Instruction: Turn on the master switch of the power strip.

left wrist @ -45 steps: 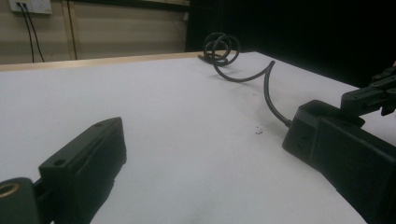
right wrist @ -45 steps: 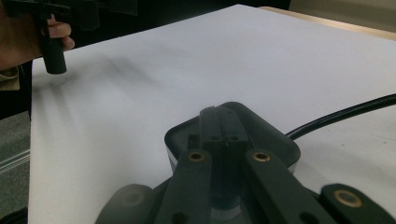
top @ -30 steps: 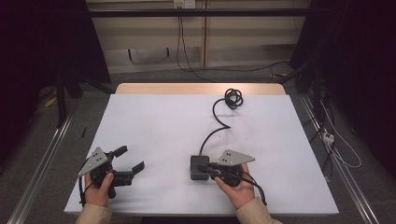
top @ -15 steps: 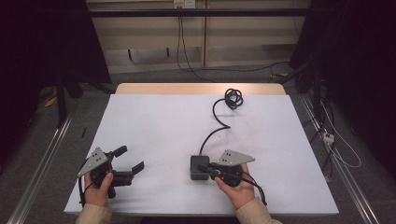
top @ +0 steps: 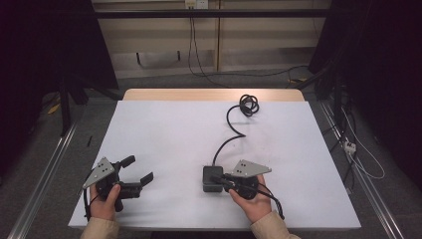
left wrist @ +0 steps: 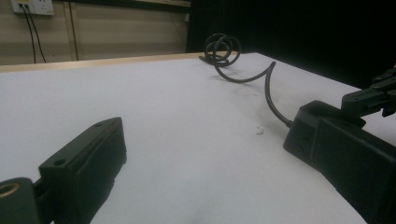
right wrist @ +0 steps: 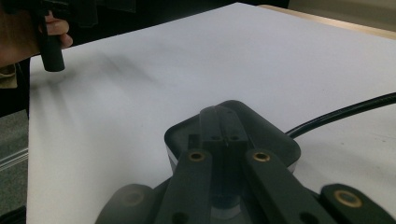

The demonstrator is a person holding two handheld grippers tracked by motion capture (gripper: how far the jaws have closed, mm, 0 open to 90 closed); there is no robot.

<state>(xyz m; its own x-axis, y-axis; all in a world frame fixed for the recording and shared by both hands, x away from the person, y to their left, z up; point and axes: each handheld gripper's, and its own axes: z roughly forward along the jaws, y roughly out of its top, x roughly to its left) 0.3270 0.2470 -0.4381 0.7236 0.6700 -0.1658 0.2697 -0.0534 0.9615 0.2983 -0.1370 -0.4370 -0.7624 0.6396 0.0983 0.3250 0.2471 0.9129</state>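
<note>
A black power adapter (top: 211,174) lies near the front of the white table (top: 164,129). Its black cable (top: 229,134) snakes away to a coil (top: 248,105) at the far edge. My right gripper (top: 220,180) points left, and its shut jaws rest over the adapter's top (right wrist: 271,135); the tips (right wrist: 223,112) meet with nothing between them. My left gripper (top: 140,168) stands open at the front left, well apart from the adapter. In the left gripper view the open jaws (left wrist: 205,133) frame bare table, with the adapter (left wrist: 327,109) and cable (left wrist: 268,88) beyond.
A wooden strip (top: 214,94) edges the table's far side. Metal rails (top: 45,169) run along the floor on both sides, and loose cables (top: 358,149) lie on the floor at the right. A wall socket (left wrist: 32,5) sits behind the table.
</note>
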